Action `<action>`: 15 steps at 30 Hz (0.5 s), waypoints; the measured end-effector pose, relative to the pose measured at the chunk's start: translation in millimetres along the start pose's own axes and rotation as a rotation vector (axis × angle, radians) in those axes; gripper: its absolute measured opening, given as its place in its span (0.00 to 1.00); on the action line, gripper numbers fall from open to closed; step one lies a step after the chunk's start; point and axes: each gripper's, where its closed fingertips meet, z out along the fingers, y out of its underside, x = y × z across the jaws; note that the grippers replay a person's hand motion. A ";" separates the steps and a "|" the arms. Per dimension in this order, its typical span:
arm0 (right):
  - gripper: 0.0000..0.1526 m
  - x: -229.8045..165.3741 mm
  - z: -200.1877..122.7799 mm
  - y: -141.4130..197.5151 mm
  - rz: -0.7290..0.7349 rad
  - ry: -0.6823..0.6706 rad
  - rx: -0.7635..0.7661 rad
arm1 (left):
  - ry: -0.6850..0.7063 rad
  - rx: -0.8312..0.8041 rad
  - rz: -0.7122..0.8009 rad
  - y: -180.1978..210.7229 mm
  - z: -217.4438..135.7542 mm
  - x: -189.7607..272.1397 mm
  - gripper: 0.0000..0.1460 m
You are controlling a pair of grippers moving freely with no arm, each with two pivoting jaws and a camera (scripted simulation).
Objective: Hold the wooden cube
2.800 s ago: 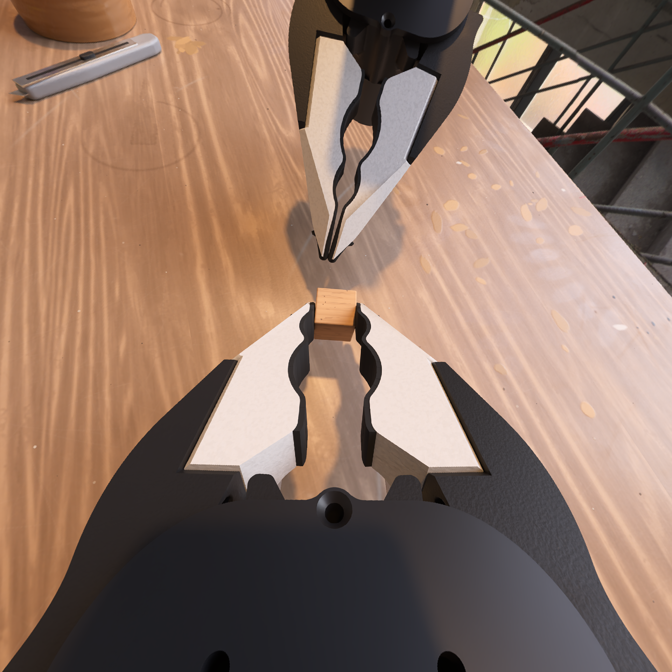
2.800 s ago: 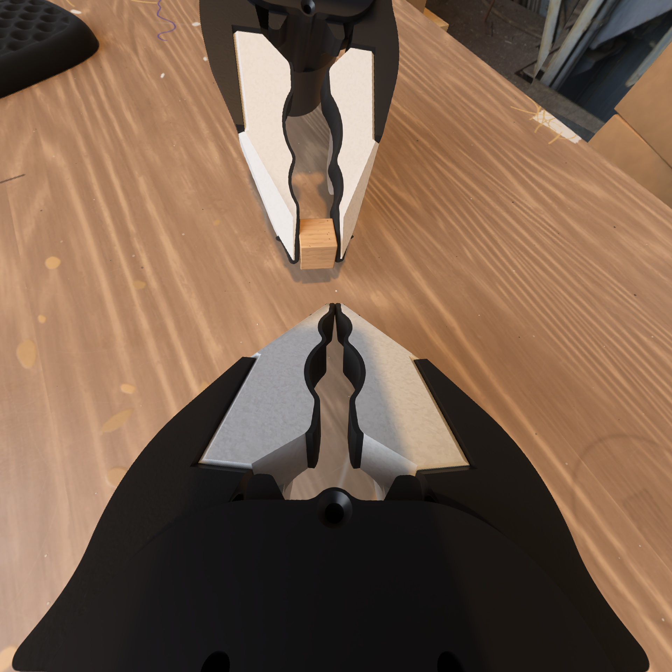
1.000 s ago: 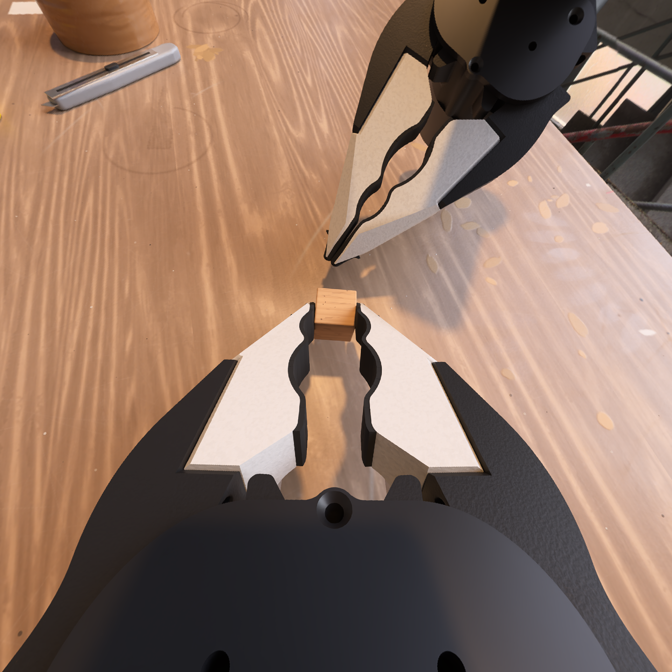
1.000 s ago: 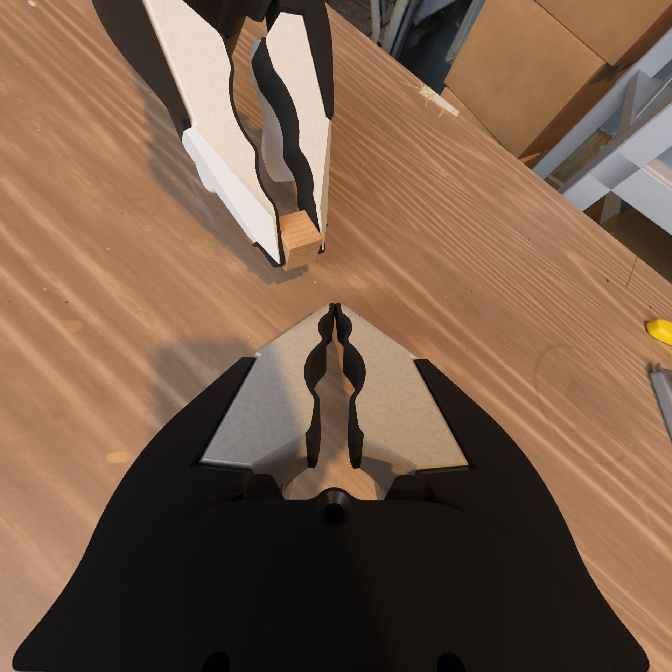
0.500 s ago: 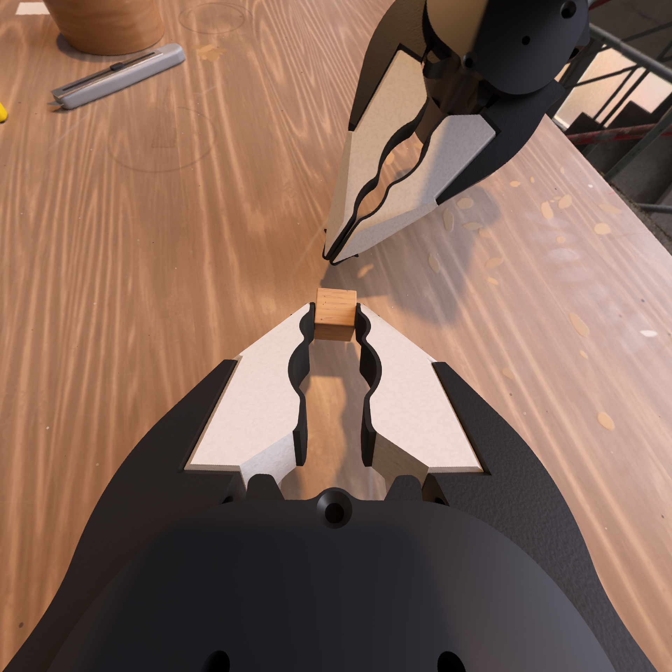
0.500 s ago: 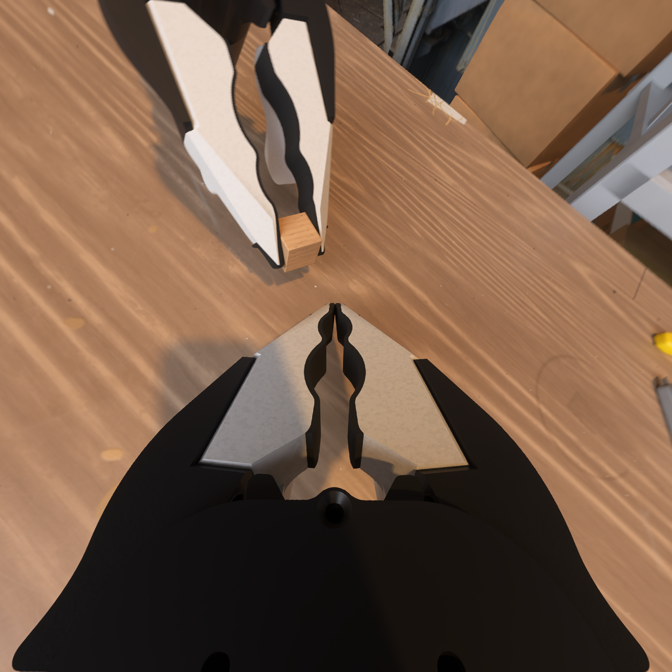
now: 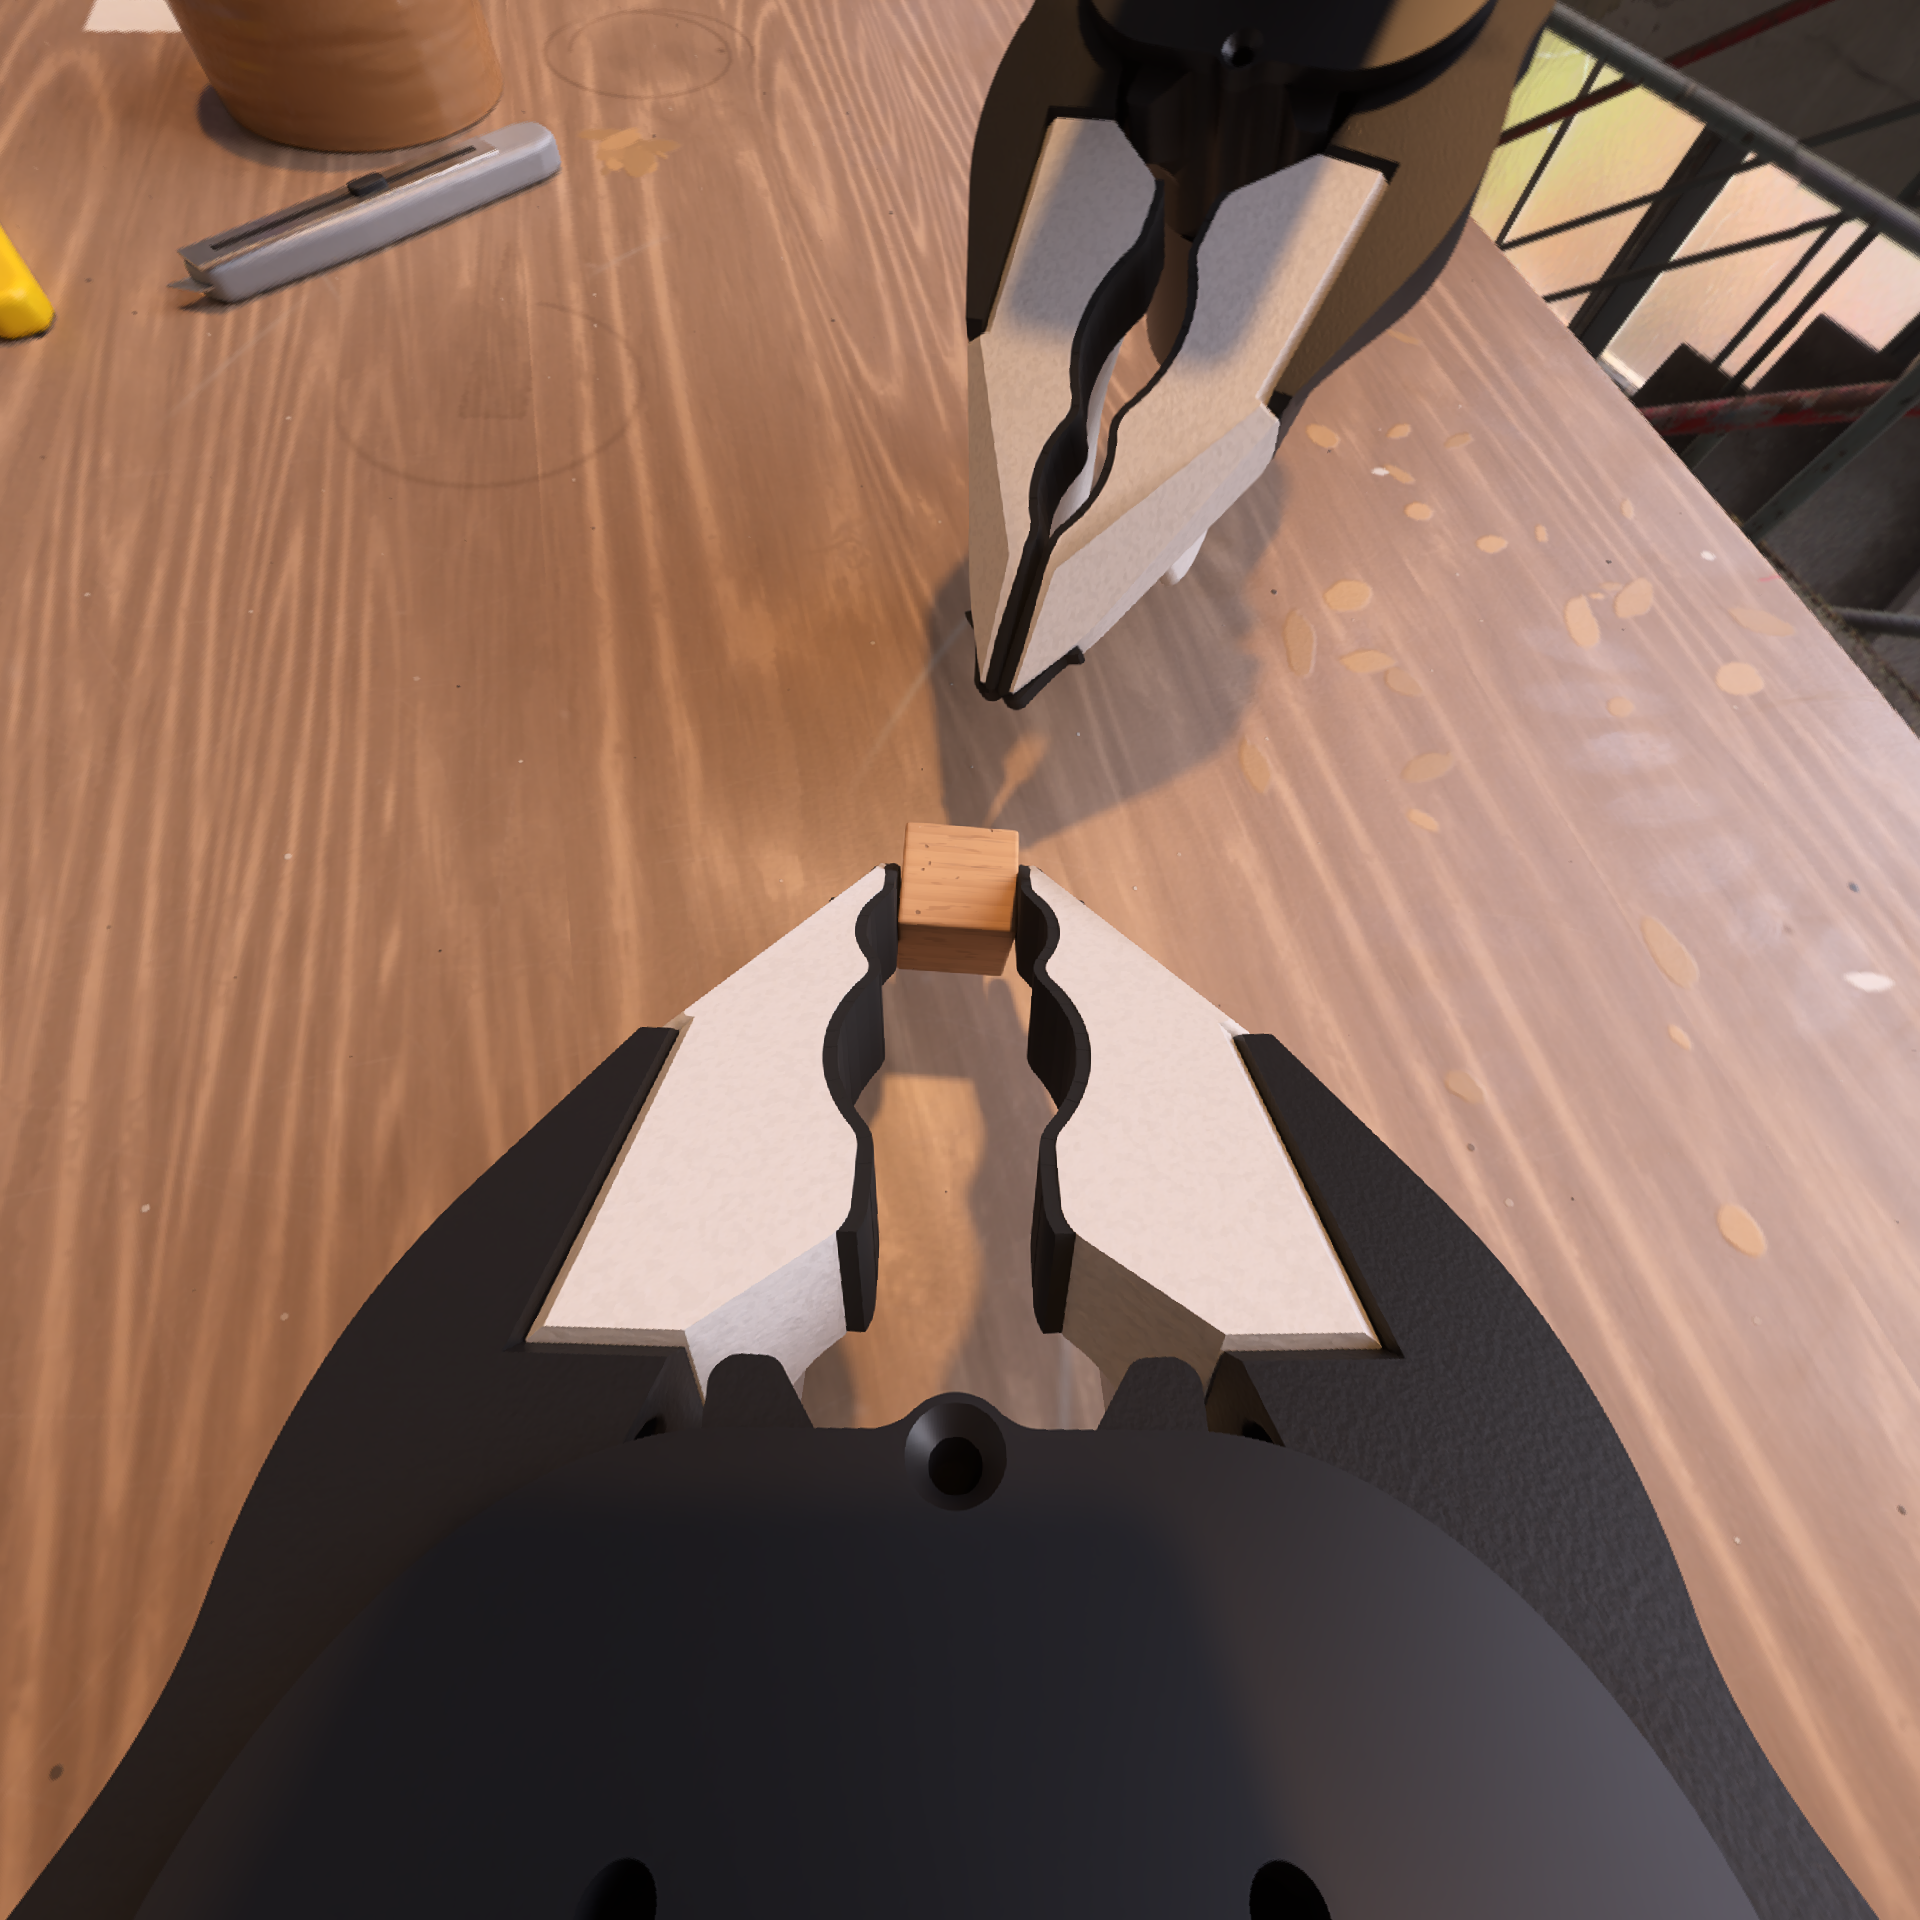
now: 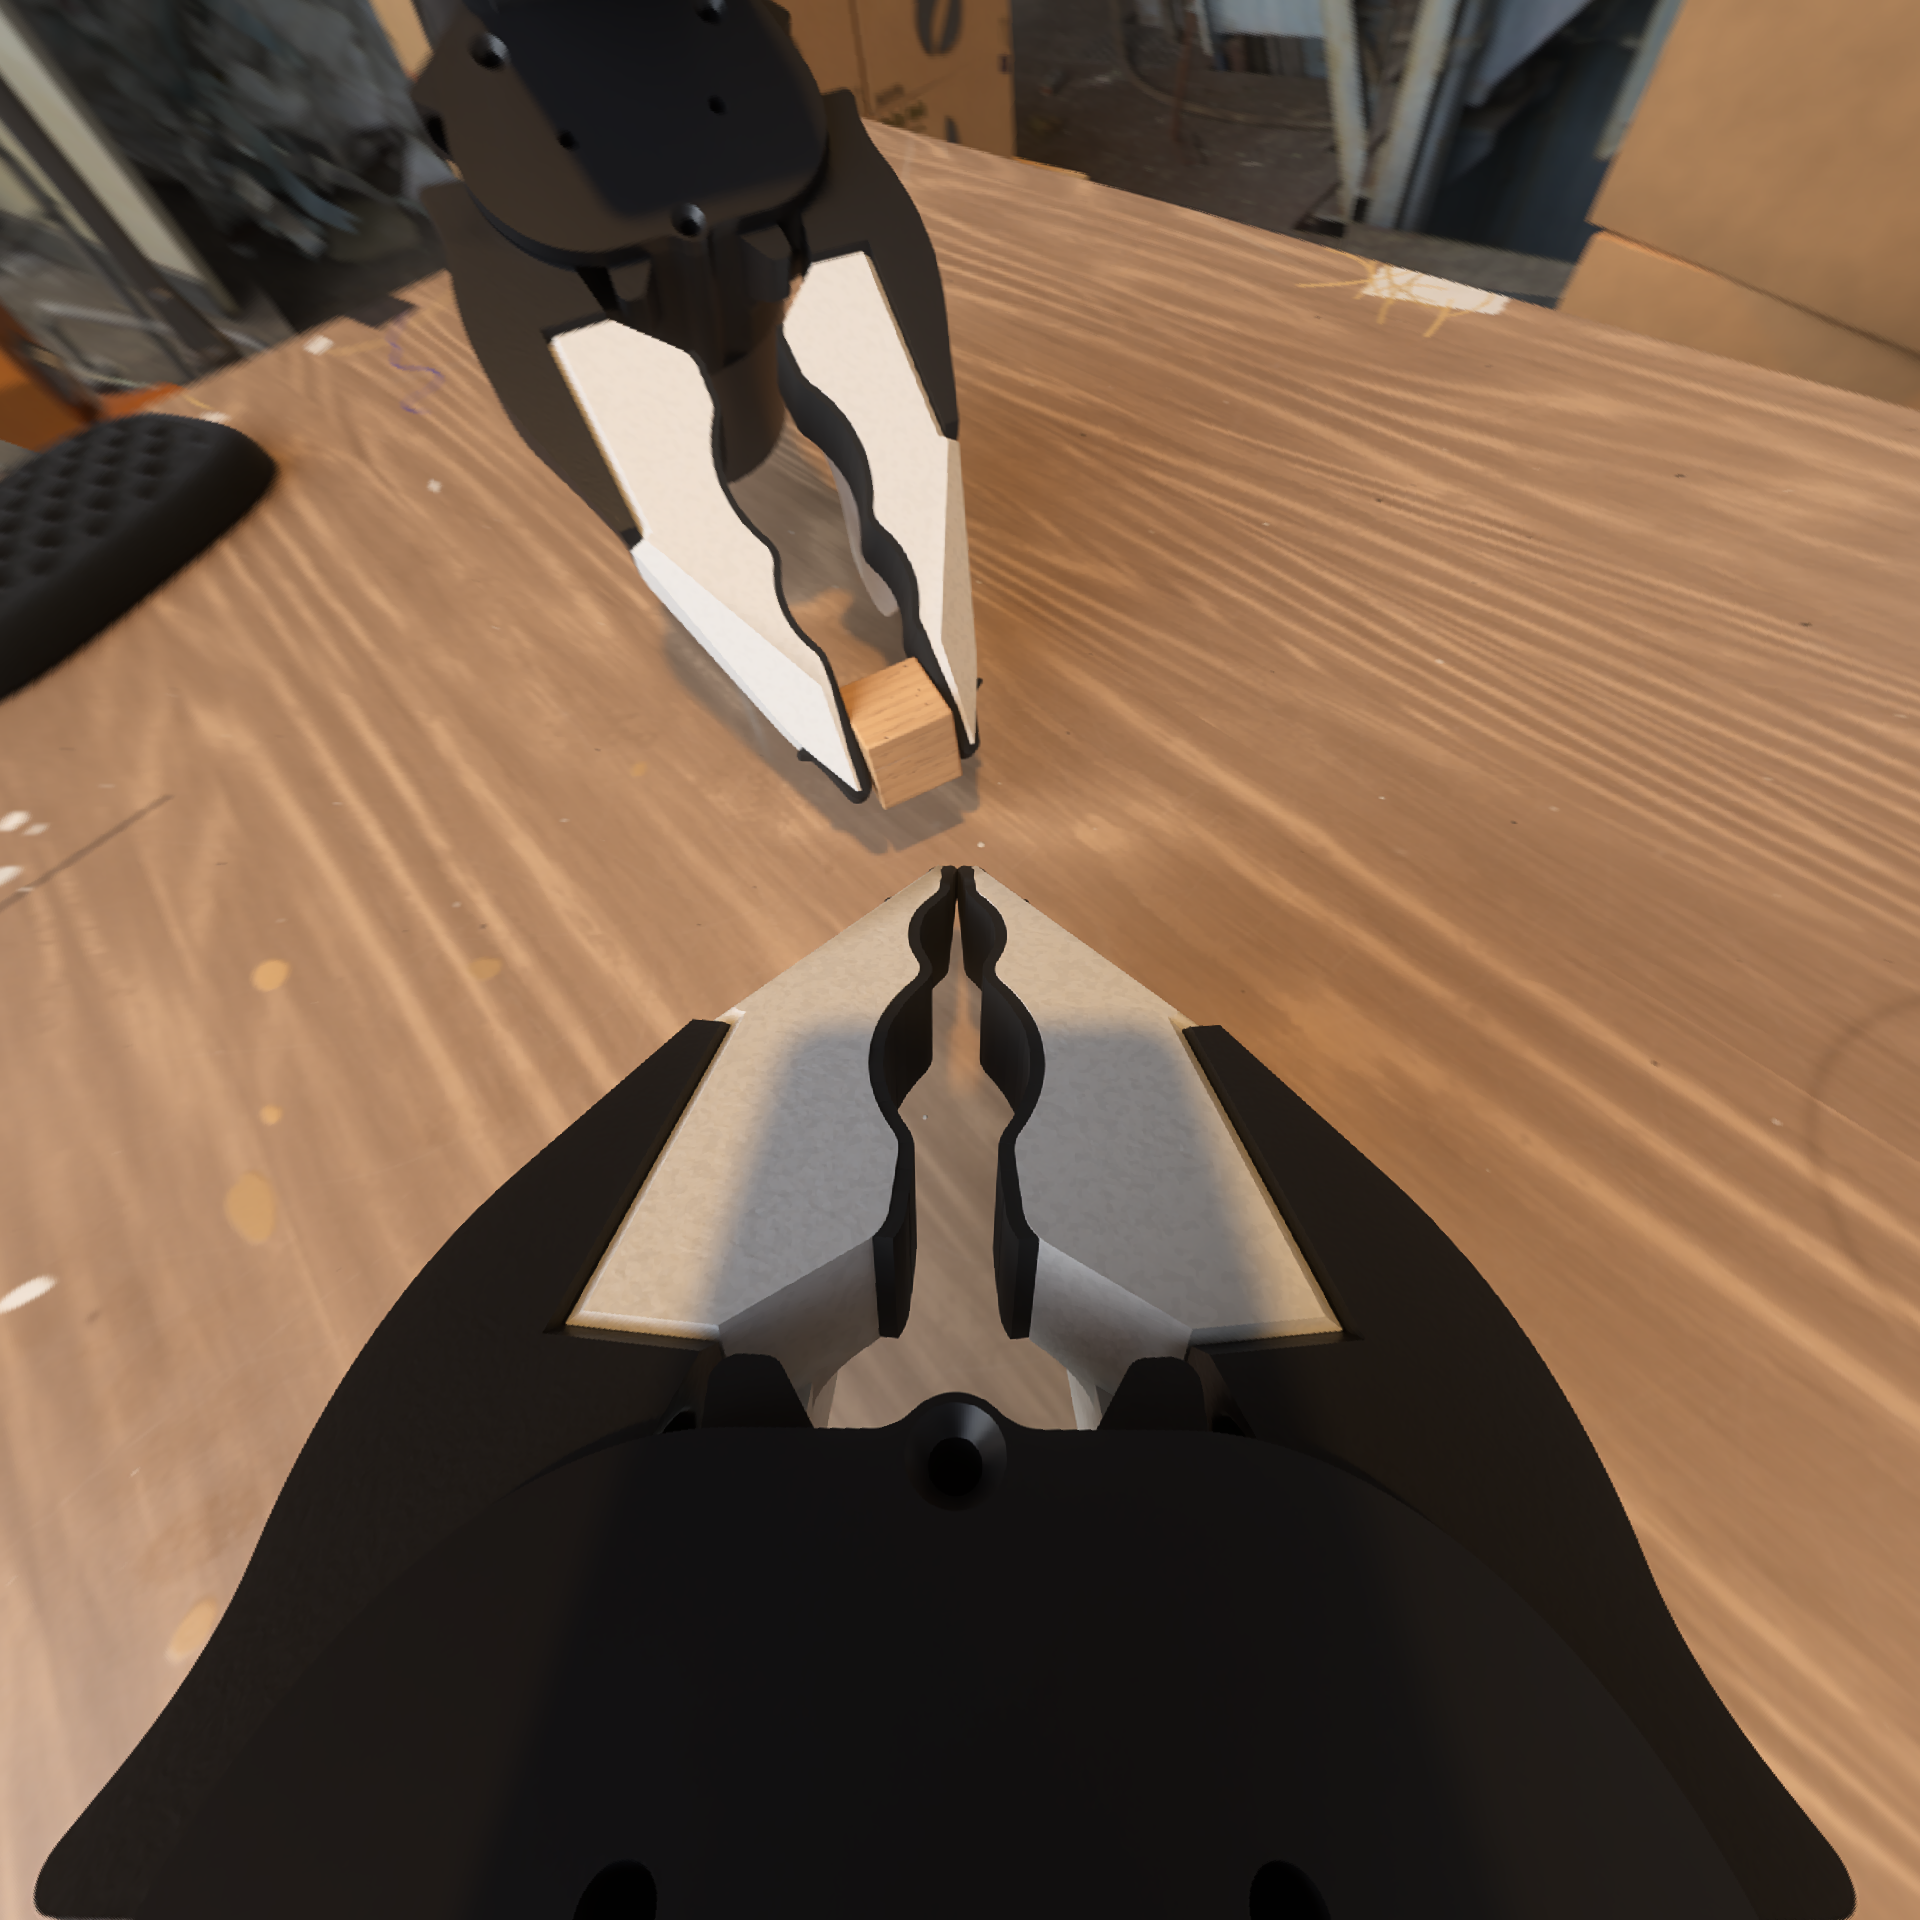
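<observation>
Cube (image 7: 956,896): pinched between my left claw's (image 7: 955,902) tips, frame centre.
Right claw (image 8: 954,875): closed, empty, facing it.

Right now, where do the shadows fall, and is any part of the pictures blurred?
Left wrist view: sharp; the right gripper casts a dark shadow on the table toward the wooden cube. Right wrist view: background and table edges are smeared; a shadow crosses its own fingers.

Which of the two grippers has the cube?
The left gripper: its fingertips are clamped on either side of the wooden cube. The right gripper is shut on nothing, its tips pointing at the cube across a gap of bare table.
</observation>
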 end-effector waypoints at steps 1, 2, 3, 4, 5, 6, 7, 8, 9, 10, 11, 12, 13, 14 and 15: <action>0.00 -0.7 -0.9 -0.6 0.009 -0.030 0.008 | 0.002 0.000 -0.003 0.0 0.0 0.0 0.15; 0.00 -0.5 -1.3 0.1 0.014 -0.050 0.004 | 0.004 0.000 -0.005 0.0 -0.1 0.0 0.15; 0.00 -0.8 -1.4 1.2 0.016 -0.070 -0.007 | 0.006 0.000 -0.007 0.0 -0.1 0.0 0.15; 0.00 -1.8 -1.2 2.3 0.016 -0.096 -0.018 | 0.008 0.000 -0.009 0.0 -0.1 0.0 0.15; 0.00 -2.6 -0.9 3.1 0.017 -0.120 -0.026 | 0.009 0.000 -0.010 0.0 -0.1 0.0 0.15; 0.00 -2.6 -0.6 3.6 0.018 -0.133 -0.032 | 0.010 0.000 -0.012 0.0 -0.2 0.0 0.15; 0.00 -2.5 -0.4 3.5 0.017 -0.143 -0.034 | 0.011 0.000 -0.013 0.0 -0.2 0.1 0.15; 0.00 -2.9 -0.2 2.9 0.016 -0.154 -0.033 | 0.013 0.000 -0.013 0.0 -0.2 0.3 0.15; 0.00 -3.4 0.3 2.3 0.017 -0.167 -0.030 | 0.016 0.000 -0.014 0.0 -0.3 0.5 0.15; 0.00 -4.0 1.0 1.9 0.019 -0.180 -0.031 | 0.020 0.000 -0.014 0.0 -0.3 0.9 0.15; 0.00 -4.4 2.0 1.7 0.019 -0.189 -0.034 | 0.023 0.000 -0.016 0.0 -0.3 1.1 0.15; 0.00 -4.6 3.0 1.7 0.015 -0.193 -0.038 | 0.025 0.000 -0.017 0.0 -0.3 1.1 0.15; 0.00 -4.6 4.0 1.9 0.007 -0.192 -0.043 | 0.027 0.000 -0.019 0.1 -0.4 1.2 0.15; 0.00 -4.2 4.9 2.3 -0.002 -0.186 -0.048 | 0.028 0.000 -0.019 0.1 -0.5 1.3 0.15; 0.00 -3.6 5.6 2.7 -0.009 -0.177 -0.052 | 0.029 0.000 -0.020 0.1 -0.6 1.4 0.15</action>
